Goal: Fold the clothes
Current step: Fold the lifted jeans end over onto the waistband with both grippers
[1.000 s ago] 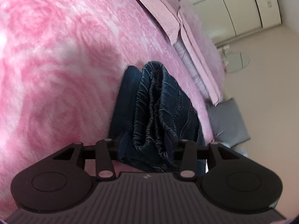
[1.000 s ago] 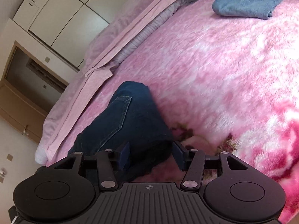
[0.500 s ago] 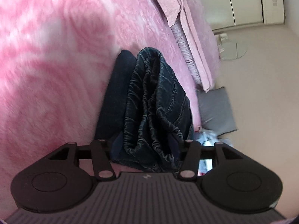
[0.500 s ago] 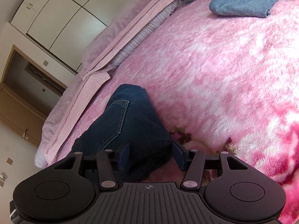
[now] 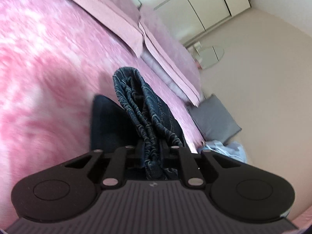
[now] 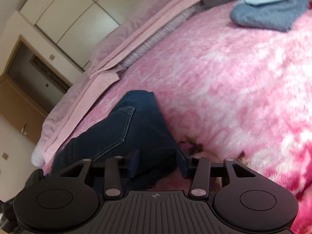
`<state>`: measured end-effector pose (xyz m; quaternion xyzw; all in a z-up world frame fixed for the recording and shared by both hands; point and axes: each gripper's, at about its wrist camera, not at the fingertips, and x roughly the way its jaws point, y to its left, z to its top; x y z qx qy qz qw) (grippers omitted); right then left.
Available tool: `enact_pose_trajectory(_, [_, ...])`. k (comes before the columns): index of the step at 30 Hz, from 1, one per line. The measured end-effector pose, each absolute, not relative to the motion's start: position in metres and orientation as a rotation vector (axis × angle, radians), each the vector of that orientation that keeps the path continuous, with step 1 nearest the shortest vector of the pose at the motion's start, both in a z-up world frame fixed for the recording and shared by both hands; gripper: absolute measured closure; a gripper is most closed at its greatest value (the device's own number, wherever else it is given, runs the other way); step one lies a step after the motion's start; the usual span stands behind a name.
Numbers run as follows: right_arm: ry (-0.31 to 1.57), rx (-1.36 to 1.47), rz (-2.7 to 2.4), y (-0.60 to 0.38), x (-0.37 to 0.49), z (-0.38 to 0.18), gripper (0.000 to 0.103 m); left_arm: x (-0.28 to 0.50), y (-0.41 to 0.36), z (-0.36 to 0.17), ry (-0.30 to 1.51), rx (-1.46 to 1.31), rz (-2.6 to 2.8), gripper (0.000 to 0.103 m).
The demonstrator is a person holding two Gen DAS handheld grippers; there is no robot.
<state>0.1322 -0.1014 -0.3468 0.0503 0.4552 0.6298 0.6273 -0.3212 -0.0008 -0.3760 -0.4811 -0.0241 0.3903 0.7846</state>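
Jeans (image 5: 144,113) mid-fold, lower centre of frame: left gripper (image 5: 152,154) pinching gathered waistband, right gripper (image 6: 157,163) spread, straddling denim edge, not clamped. Next, likely: close right, carry fold over evenly on blanket (image 6: 234,78).

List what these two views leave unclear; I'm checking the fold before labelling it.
- Left wrist view: the left hand-held gripper hides its pinch on the dark blue denim jeans.
- Right wrist view: right hand-held gripper covers the jeans' near edge; the pink fleece blanket is motion-blurred.

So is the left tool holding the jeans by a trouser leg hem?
No, the left tool is clamped on the gathered elastic waistband of the jeans.
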Motion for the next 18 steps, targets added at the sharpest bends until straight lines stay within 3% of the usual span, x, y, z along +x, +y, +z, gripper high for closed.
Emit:
enact_pose_trajectory(3, [0.991, 0.092, 1.459, -0.096, 0.125, -0.343, 0.067, -0.325, 0.000, -0.400, -0.027, -1.083, 0.912, 0.092])
enact_pose_trajectory(10, [0.939, 0.016, 1.460, -0.077, 0.112, -0.349, 0.067, -0.323, -0.001, -0.388, -0.090, -1.011, 0.917, 0.092])
enact_pose_trajectory(13, [0.942, 0.008, 1.475, -0.077, 0.112, -0.354, 0.067, -0.316, 0.002, -0.409, 0.024, -1.028, 1.000, 0.088])
enact_pose_trajectory(18, [0.905, -0.005, 1.477, -0.086, 0.115, -0.350, 0.067, -0.319, -0.016, -0.384, 0.047, -0.968, 1.096, 0.087])
